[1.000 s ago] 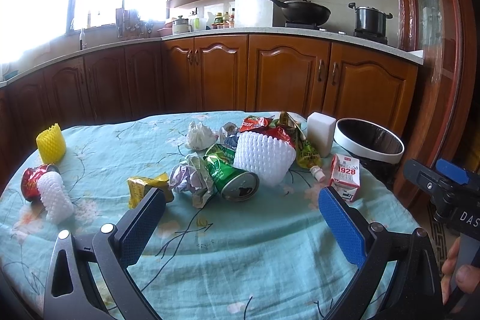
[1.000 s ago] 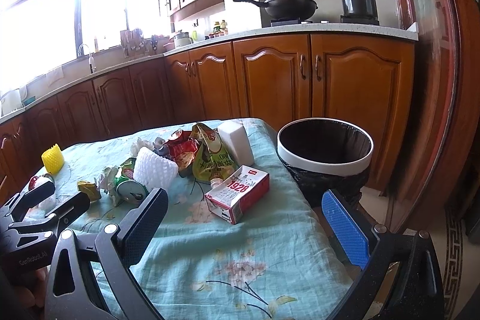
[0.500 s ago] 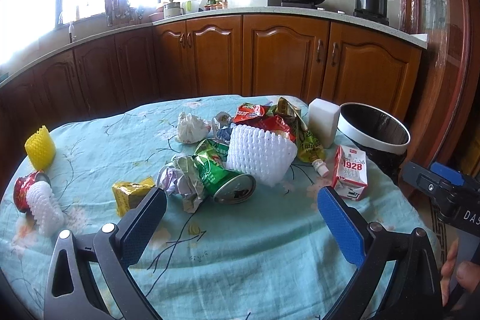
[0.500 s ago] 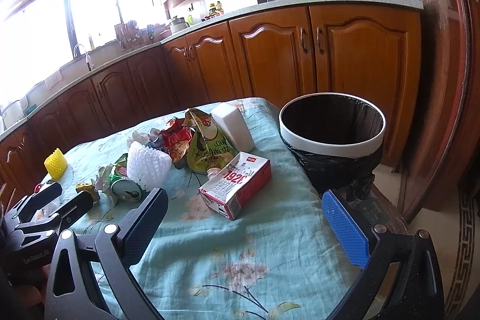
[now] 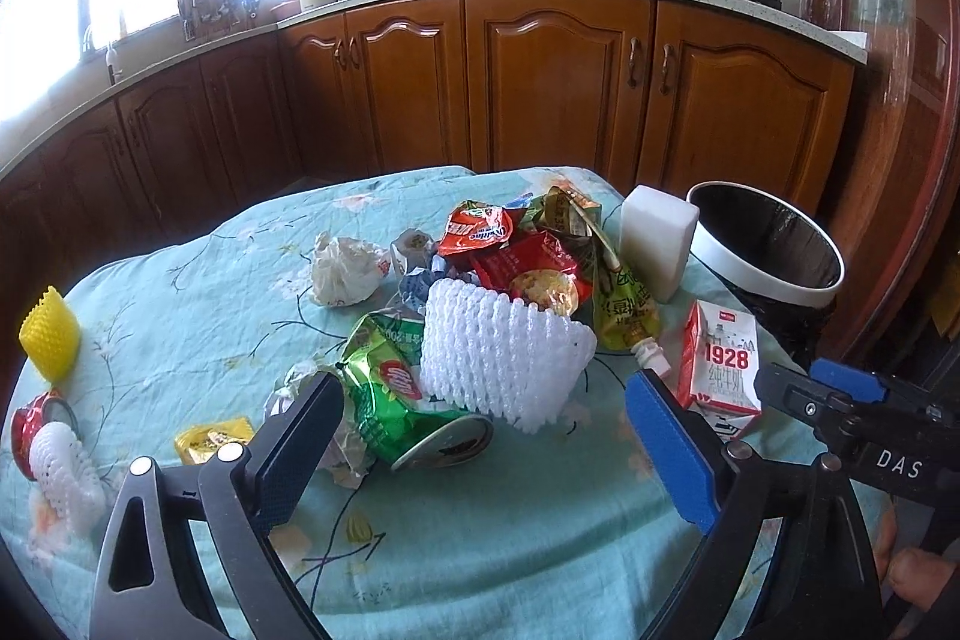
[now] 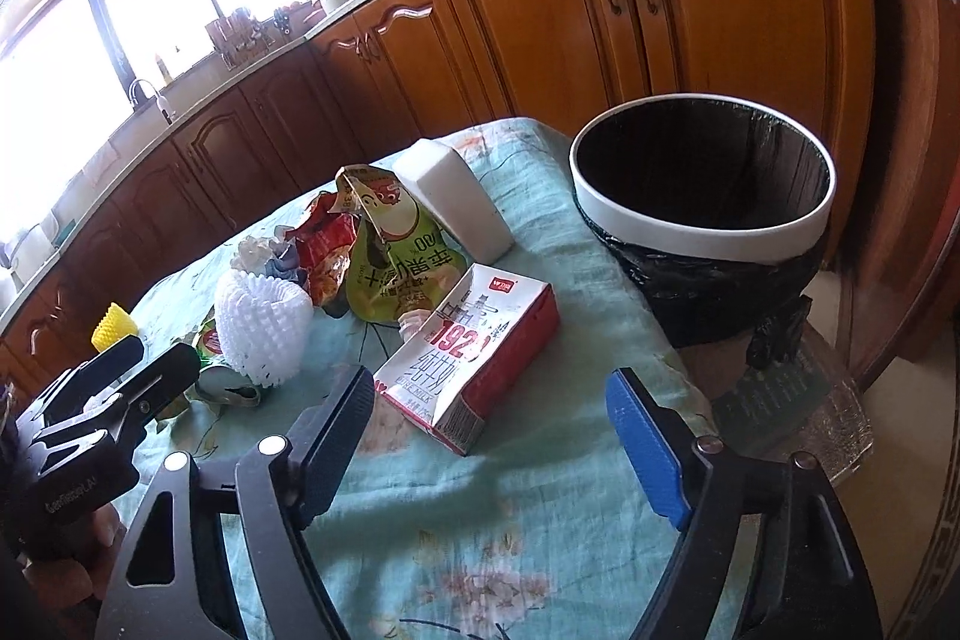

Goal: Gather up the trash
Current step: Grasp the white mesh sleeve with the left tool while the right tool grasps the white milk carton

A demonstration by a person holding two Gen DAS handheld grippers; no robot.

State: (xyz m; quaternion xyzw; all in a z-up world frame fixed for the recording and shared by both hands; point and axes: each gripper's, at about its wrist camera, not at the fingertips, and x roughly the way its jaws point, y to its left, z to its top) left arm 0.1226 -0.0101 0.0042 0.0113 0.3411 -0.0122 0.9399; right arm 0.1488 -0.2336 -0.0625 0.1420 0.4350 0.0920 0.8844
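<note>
A heap of trash lies on the teal tablecloth (image 5: 510, 520). In the left wrist view my left gripper (image 5: 480, 412) is open, low over the table, with a crushed green can (image 5: 408, 412) and a white foam net (image 5: 504, 352) between its jaws. In the right wrist view my right gripper (image 6: 486, 412) is open and empty, its jaws either side of a red-and-white milk carton (image 6: 474, 352), which also shows in the left wrist view (image 5: 723, 364). A black-lined bin with a white rim (image 6: 702, 196) stands off the table's right edge.
Snack wrappers (image 5: 516, 250), a green pouch (image 6: 396, 256), a white block (image 5: 657, 238), crumpled paper (image 5: 345, 268), a yellow packet (image 5: 213, 439), a yellow foam net (image 5: 48, 334) and a red can (image 5: 36, 424) lie on the table. Wooden cabinets (image 5: 540, 88) stand behind.
Both grippers have moved forward and down towards the table. The left one has closed in on the green can and foam net, the right one on the milk carton. Both stay open.
</note>
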